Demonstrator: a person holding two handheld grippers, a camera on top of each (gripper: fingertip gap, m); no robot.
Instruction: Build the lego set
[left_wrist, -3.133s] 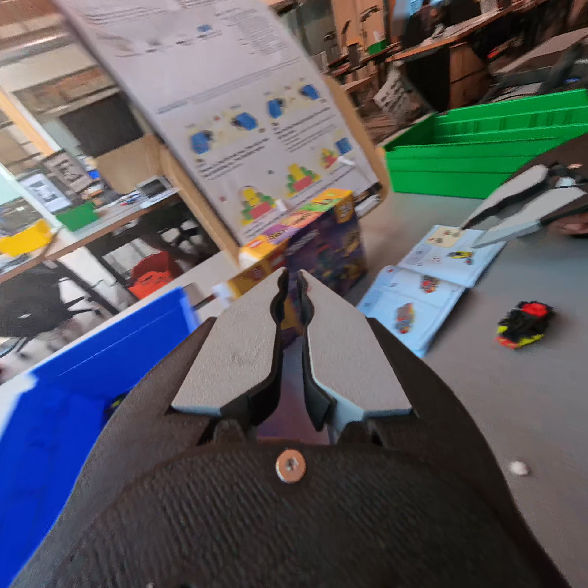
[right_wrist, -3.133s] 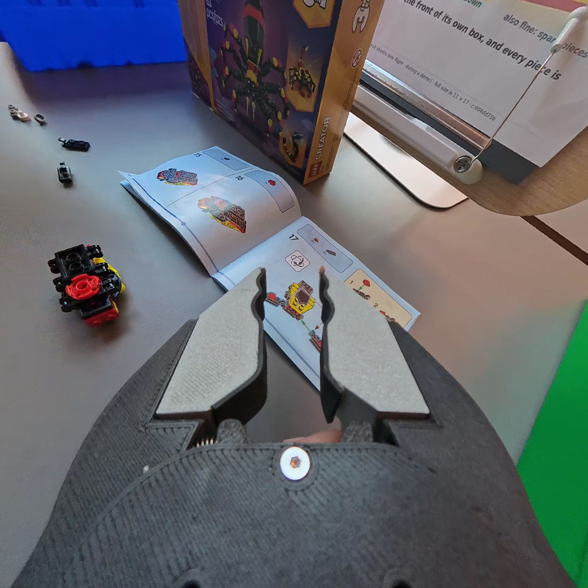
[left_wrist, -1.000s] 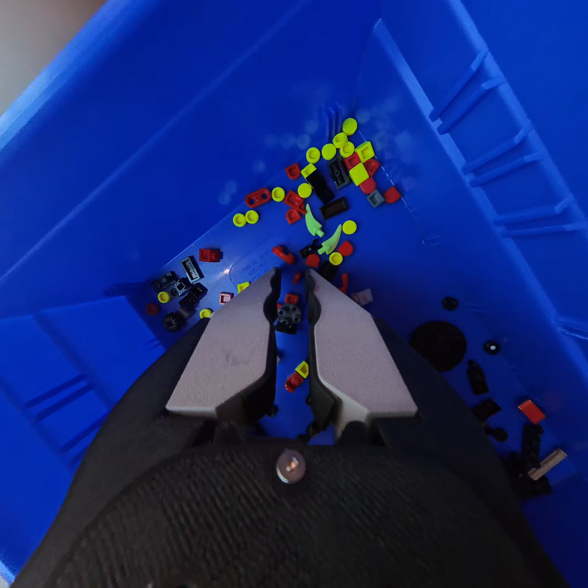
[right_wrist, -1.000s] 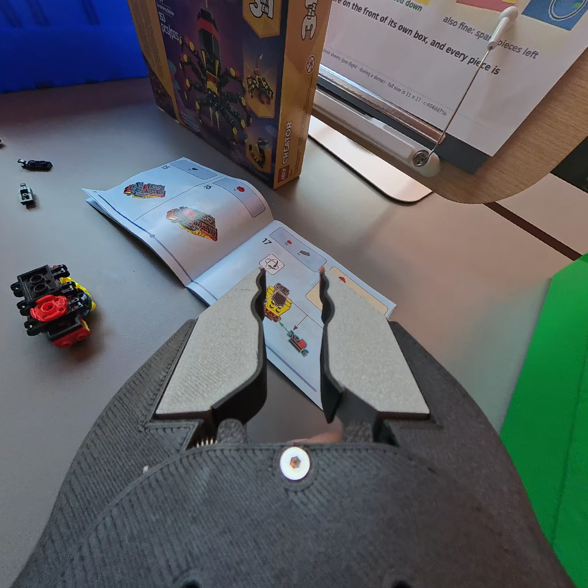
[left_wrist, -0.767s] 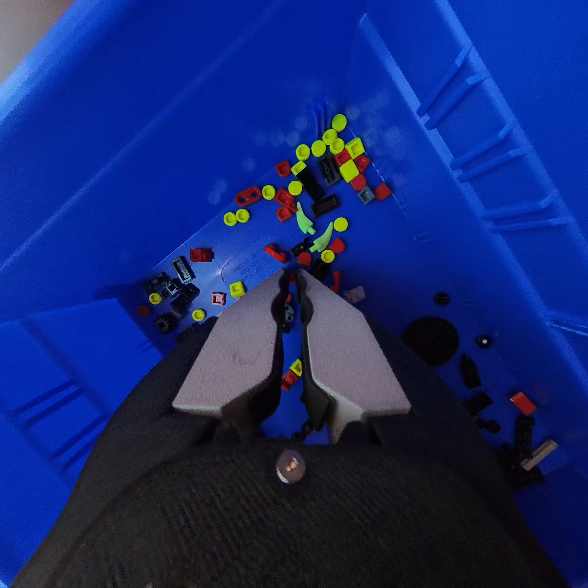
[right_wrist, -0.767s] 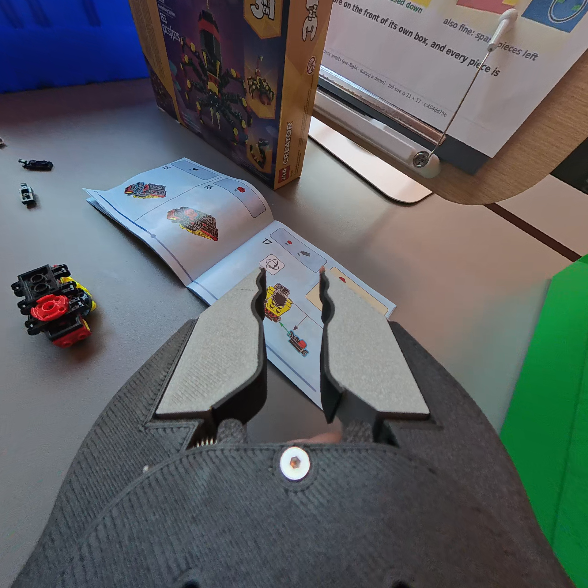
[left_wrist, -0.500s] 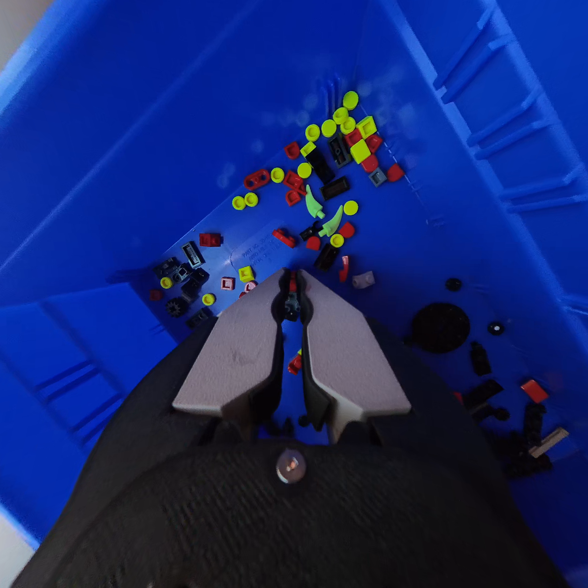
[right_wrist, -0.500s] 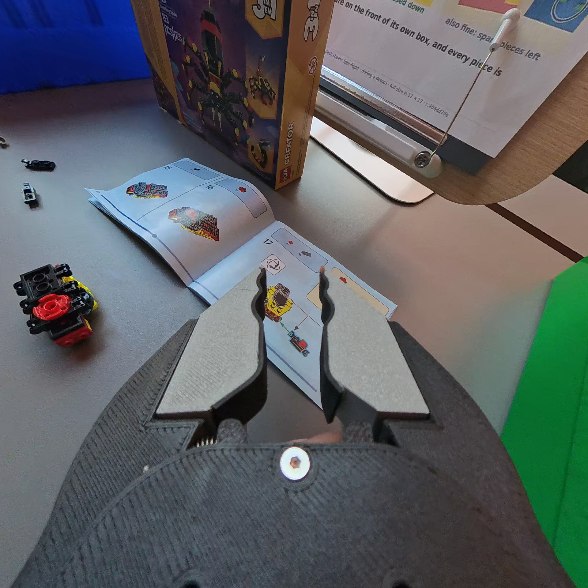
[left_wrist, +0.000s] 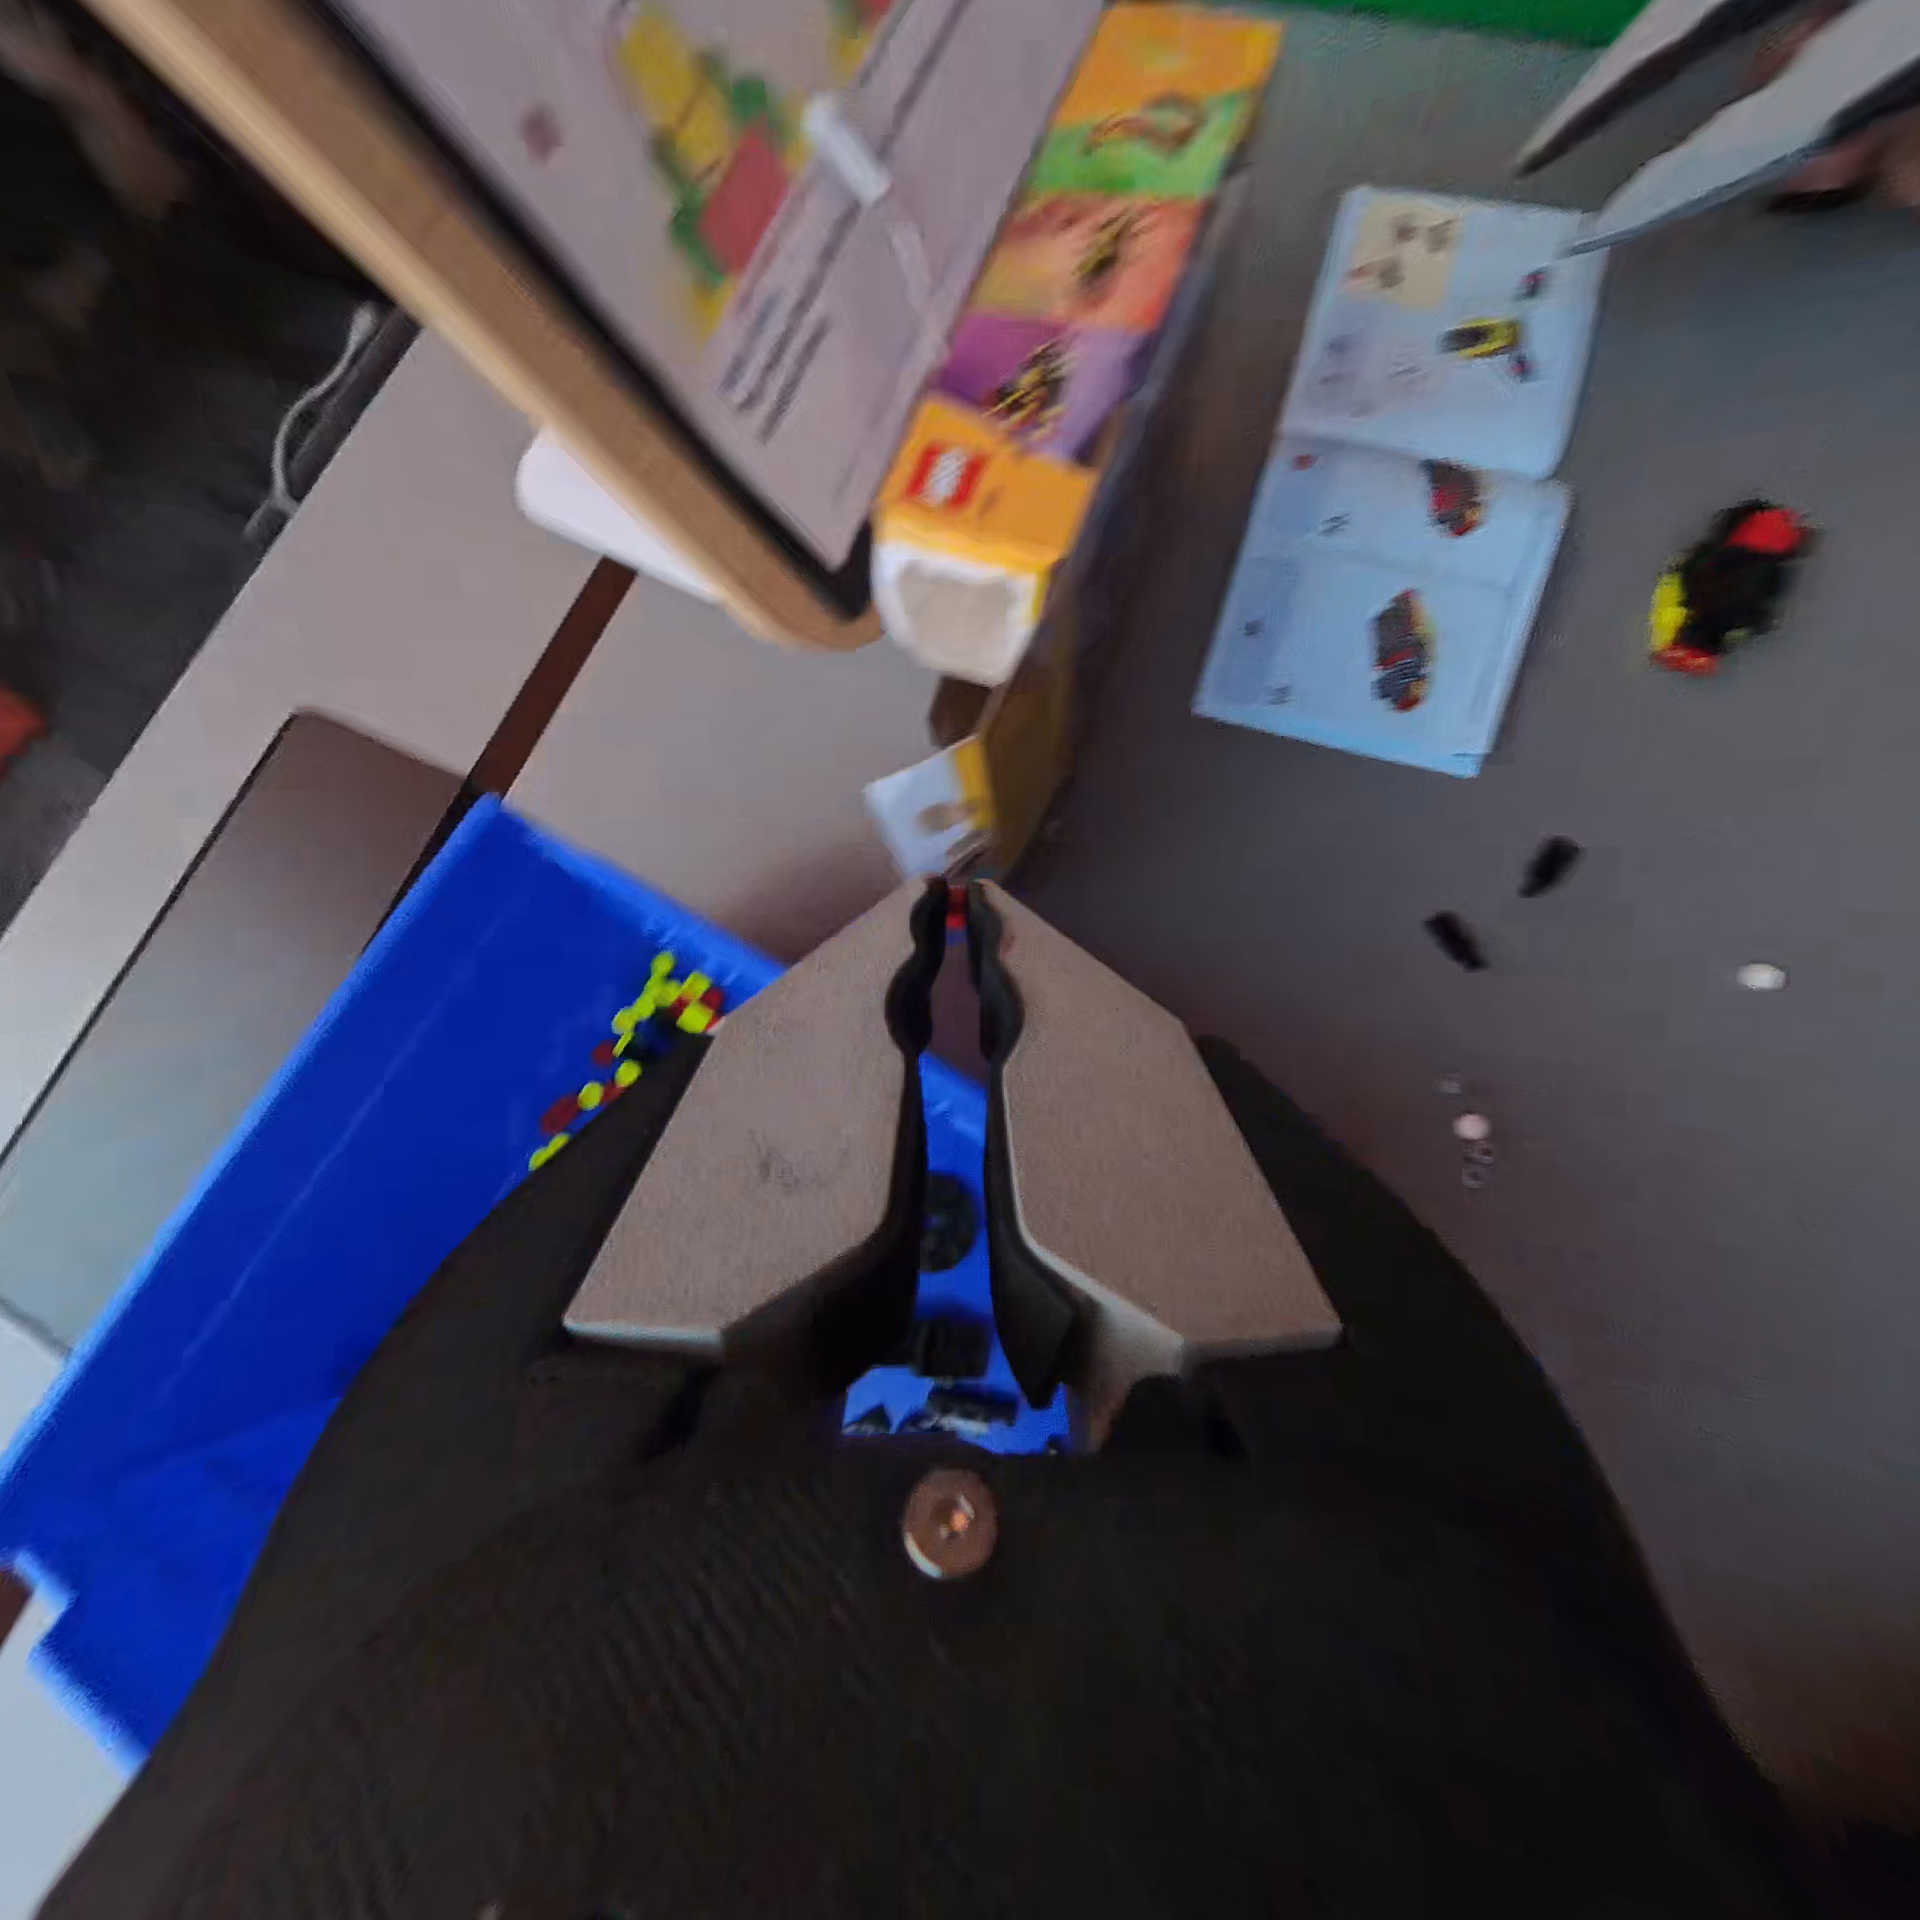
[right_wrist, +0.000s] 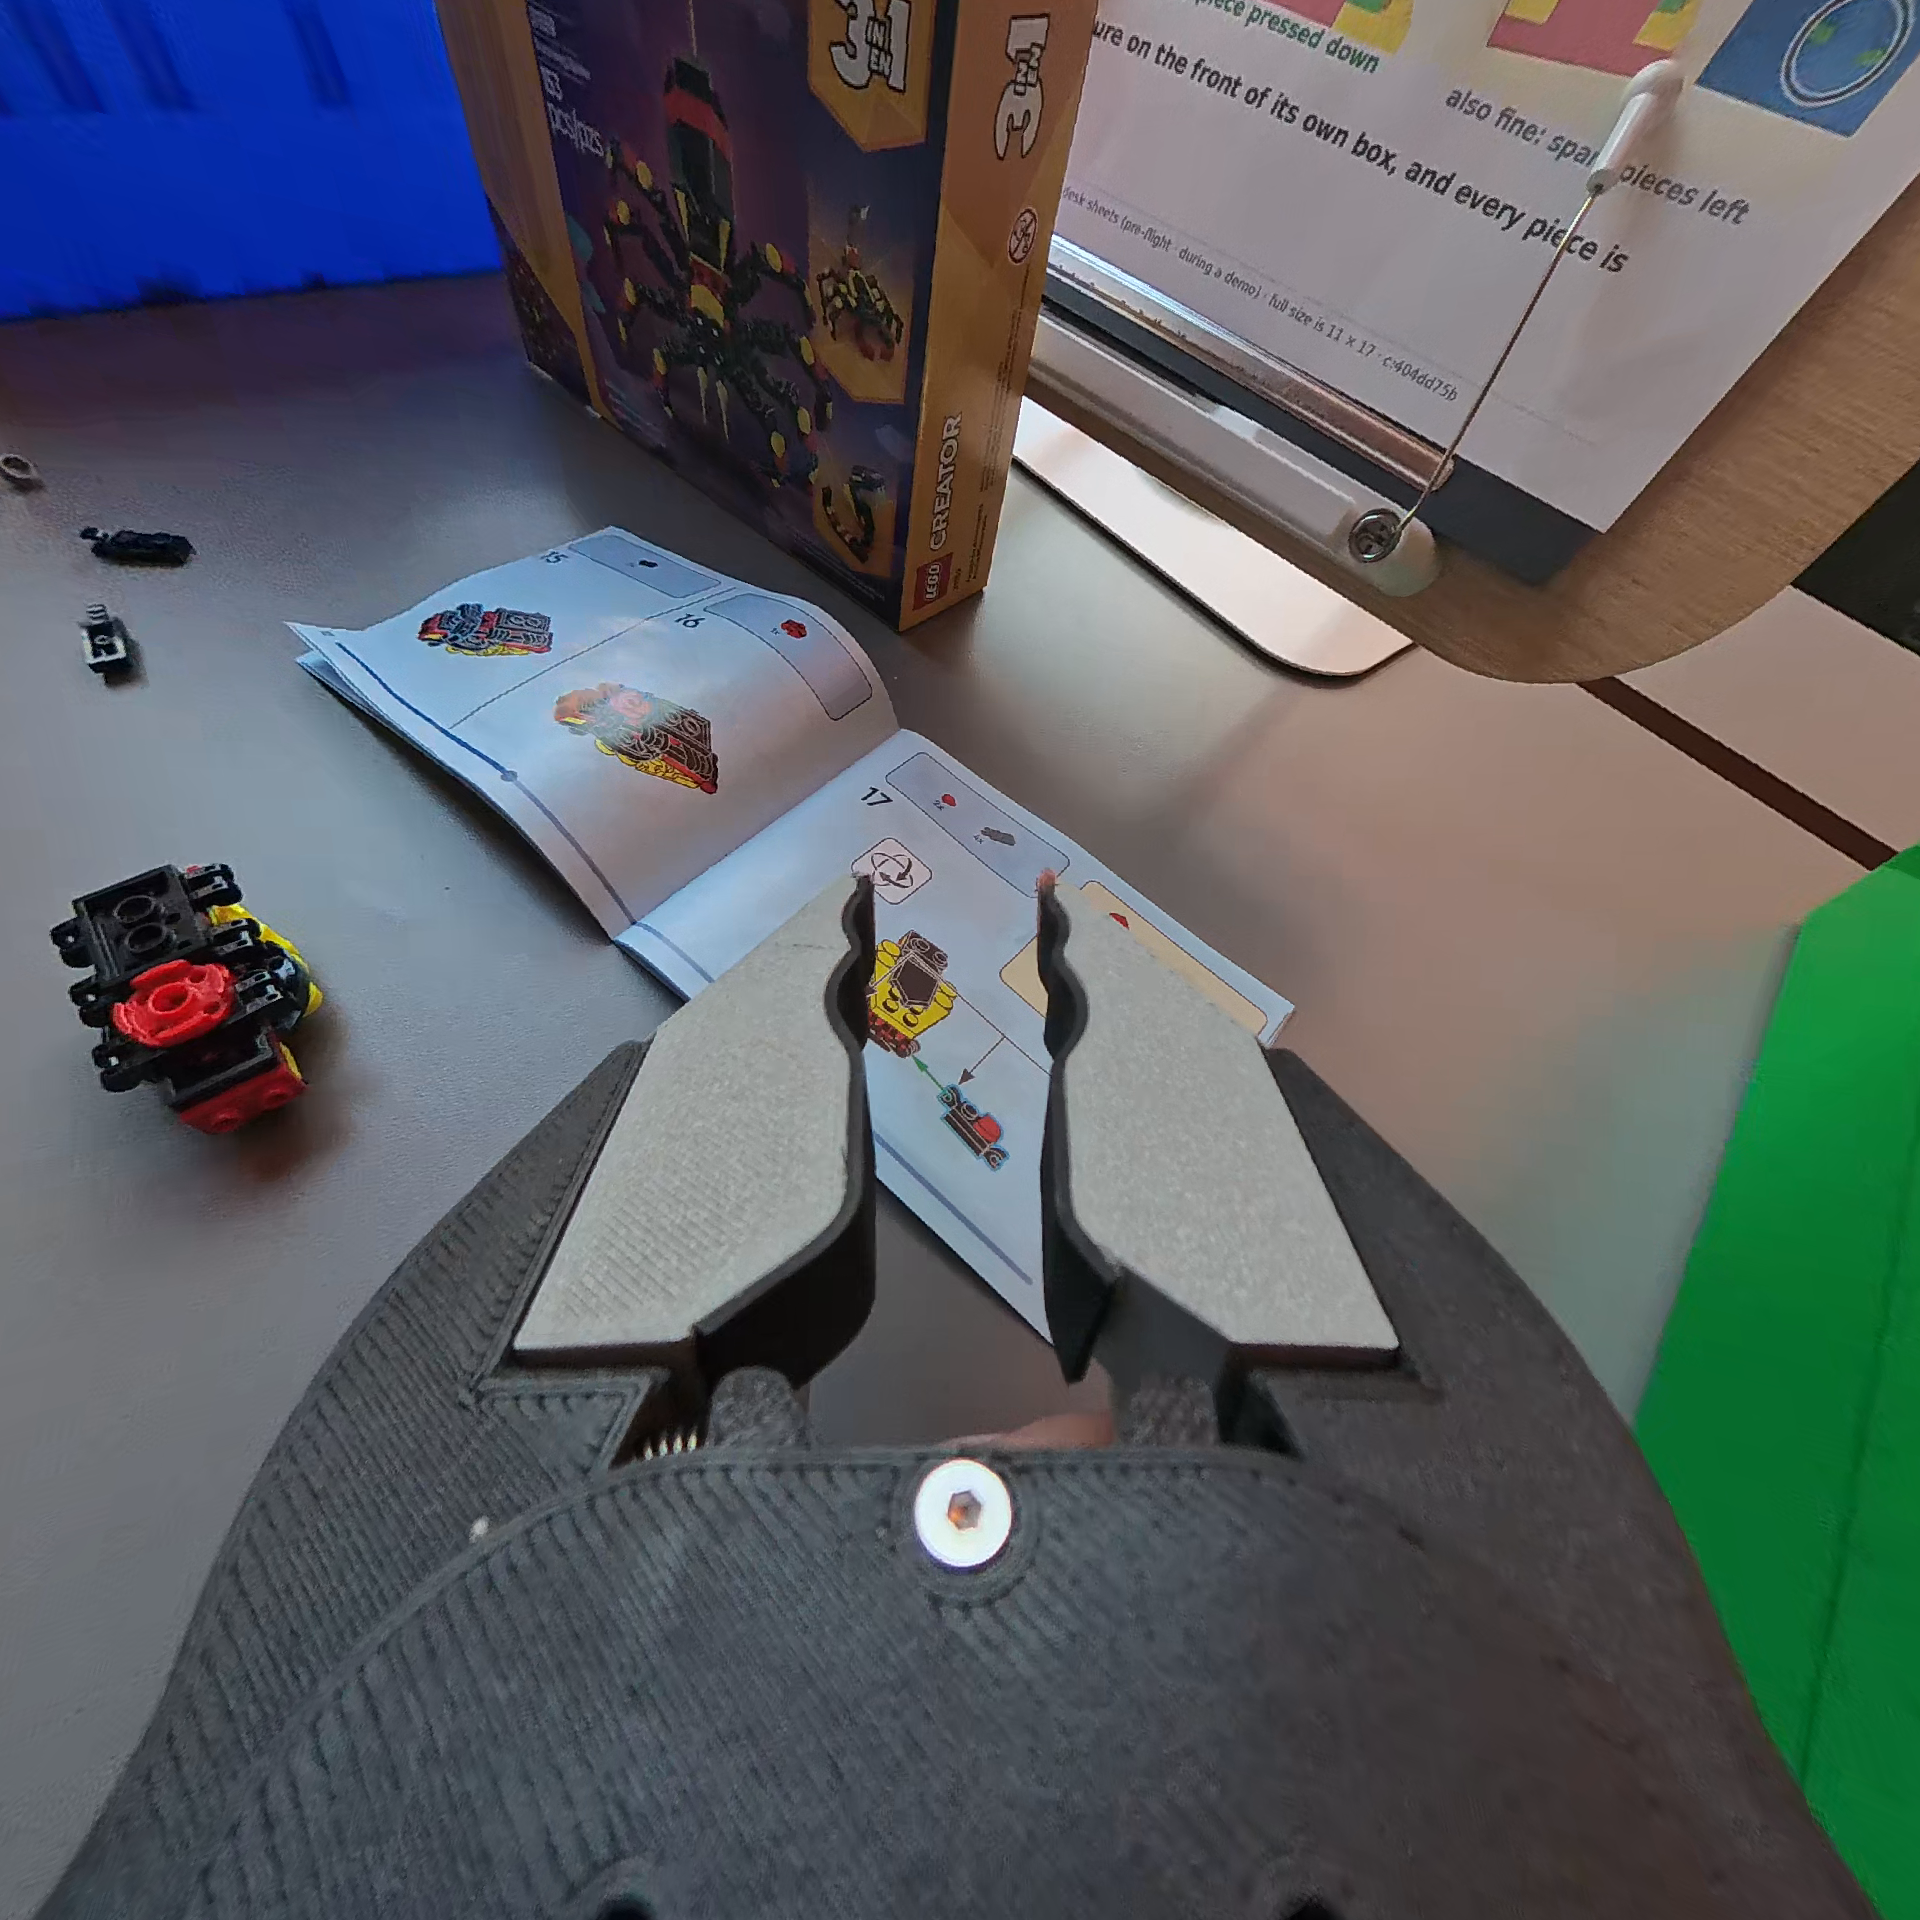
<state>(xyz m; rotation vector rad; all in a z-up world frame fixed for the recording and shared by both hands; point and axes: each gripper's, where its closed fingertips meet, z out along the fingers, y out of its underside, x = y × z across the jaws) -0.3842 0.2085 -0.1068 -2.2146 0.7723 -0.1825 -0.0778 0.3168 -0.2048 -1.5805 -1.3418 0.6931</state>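
Red small piece (left_wrist: 957, 912) pinched in left gripper (left_wrist: 957, 902) jaws; right gripper (right_wrist: 951, 883) jaws apart, empty.

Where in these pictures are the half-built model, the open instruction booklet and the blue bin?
half-built model (right_wrist: 182, 997): right wrist view, on its red round piece.
instruction booklet (right_wrist: 644, 686): right wrist view, on the left-hand page.
blue bin (left_wrist: 343, 1122): left wrist view, on its inner side wall.
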